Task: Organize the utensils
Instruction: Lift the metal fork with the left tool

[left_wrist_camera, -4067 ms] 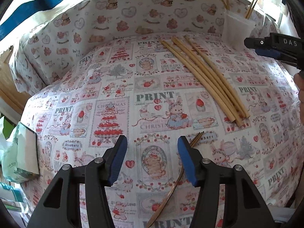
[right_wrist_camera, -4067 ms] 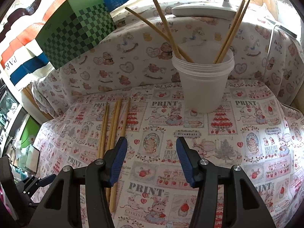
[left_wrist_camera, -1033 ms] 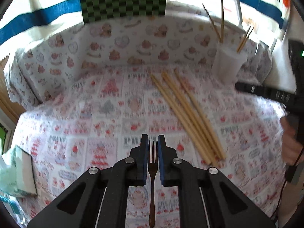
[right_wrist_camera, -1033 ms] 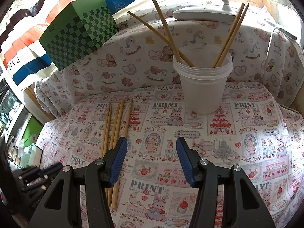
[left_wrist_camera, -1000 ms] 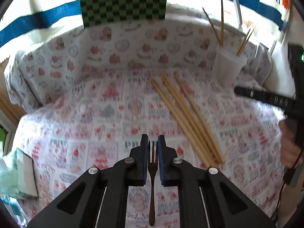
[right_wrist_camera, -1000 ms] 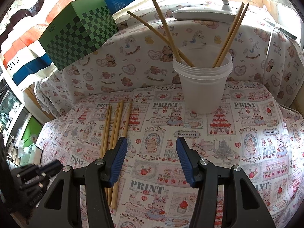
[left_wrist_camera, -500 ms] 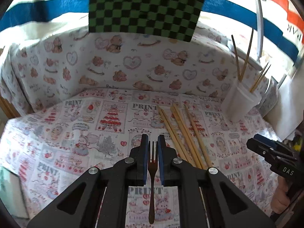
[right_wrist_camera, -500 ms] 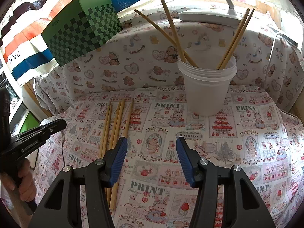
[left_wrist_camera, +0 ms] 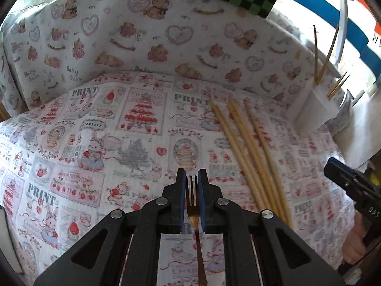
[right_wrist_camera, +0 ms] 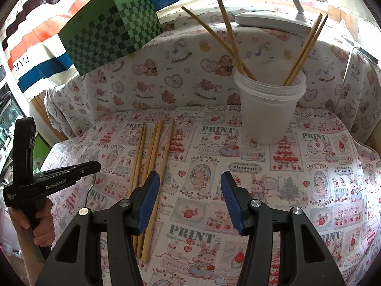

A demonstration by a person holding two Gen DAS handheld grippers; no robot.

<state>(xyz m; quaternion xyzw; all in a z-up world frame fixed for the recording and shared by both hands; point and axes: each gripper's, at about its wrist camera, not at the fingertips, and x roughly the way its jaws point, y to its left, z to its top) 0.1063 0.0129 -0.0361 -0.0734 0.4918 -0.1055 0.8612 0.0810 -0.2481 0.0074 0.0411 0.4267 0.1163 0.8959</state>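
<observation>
- Behind the work surface hangs a red, white and blue striped banner (right_wrist_camera: pixel 31 54), with a green checkered box (right_wrist_camera: pixel 109 31) at 11 o'clock in the right wrist view and a white lamp (right_wrist_camera: pixel 266 19) at 1 o'clock.
- Covering the table is a printed cloth (right_wrist_camera: pixel 309 171) of bears, cakes and strawberries; it also climbs the back wall as a teddy-bear pattern.
- Since a few seconds ago the left gripper (left_wrist_camera: pixel 191 197) has gone from open above the cloth to clenched on a fork (left_wrist_camera: pixel 193 205), tines forward, handle running back toward 6 o'clock between the arms.
- Over the last second that gripper has swung nearer the back wall, so the box now fills 12 o'clock in its view; the fork is lifted clear of the cloth.
- That likely means the pick-up is done and the carry toward the cup is under way.
- Translucent plastic cup (right_wrist_camera: pixel 269 109) stands at 1 o'clock in the right wrist view, already holding four chopsticks.
- Five loose chopsticks (right_wrist_camera: pixel 152 157) lie side by side on the cloth at 10 o'clock from the right gripper, still to be sorted.
- Right gripper (right_wrist_camera: pixel 190 200) has stayed put, jaws apart and empty, hovering over the cloth.
</observation>
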